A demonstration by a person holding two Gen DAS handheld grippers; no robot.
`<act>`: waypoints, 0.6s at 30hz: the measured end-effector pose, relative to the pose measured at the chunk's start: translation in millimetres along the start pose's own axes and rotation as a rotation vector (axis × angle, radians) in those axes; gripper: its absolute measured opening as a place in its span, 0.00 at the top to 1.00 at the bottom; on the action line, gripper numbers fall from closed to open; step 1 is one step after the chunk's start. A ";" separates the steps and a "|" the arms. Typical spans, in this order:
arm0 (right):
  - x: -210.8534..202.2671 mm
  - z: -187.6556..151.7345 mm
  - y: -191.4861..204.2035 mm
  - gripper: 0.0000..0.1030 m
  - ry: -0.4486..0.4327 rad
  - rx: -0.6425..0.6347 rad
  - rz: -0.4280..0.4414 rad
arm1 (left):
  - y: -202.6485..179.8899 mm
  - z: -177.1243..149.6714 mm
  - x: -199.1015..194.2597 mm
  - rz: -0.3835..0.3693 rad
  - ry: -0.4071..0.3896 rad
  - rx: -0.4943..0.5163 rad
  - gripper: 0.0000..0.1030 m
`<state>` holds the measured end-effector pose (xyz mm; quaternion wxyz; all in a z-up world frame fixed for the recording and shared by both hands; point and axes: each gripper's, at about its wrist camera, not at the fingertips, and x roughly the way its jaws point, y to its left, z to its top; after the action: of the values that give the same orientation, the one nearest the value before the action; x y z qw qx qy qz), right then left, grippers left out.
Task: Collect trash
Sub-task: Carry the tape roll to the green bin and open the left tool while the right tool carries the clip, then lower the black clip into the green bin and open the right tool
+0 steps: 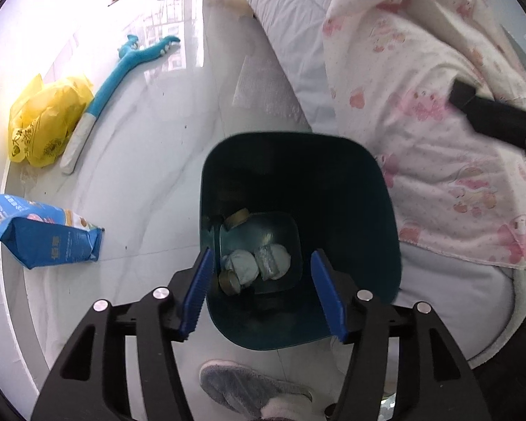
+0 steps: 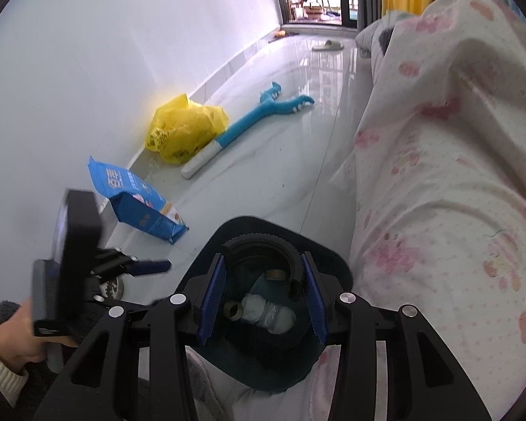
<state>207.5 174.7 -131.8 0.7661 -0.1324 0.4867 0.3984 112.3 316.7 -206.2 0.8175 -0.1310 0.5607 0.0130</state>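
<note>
Several pieces of trash already lie at the bottom of the dark green bin [image 1: 350, 189]: white paper wads [image 1: 252, 263], a clear crumpled wrapper [image 1: 268, 263] and two brown tape rolls [image 1: 236, 217]. The left gripper [image 1: 263, 291] hangs over the bin mouth with its jaws apart and nothing between them. The right gripper [image 2: 263, 291], also over the bin, has its jaws closed on a black ridged ring [image 2: 263, 245], so that piece seems about to be dropped in.

Left on the floor [image 2: 298, 140], by my reckoning, are the blue packet [image 2: 140, 203] near the wall, the yellow plastic bag [image 2: 182, 129] further along, and perhaps the blue long-handled tool [image 2: 242, 126] beside it, though that may not be trash.

Room is tight on one side: the bin stands just beside the bed, whose pink-patterned blanket [image 2: 438, 175] hangs close to the rim. The other side is open tile up to the wall, with the packet and bag well apart. A grey slipper [image 1: 242, 386] sits near the bin's closest edge.
</note>
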 end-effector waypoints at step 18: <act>74.4 -15.2 6.5 0.57 0.188 0.057 -0.013 | 13.5 6.0 -68.7 0.002 -0.257 0.015 0.18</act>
<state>208.5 205.7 -201.3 0.7232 -0.1506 0.5665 0.3653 90.0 339.7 -143.7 0.8834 -0.1216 0.4517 0.0265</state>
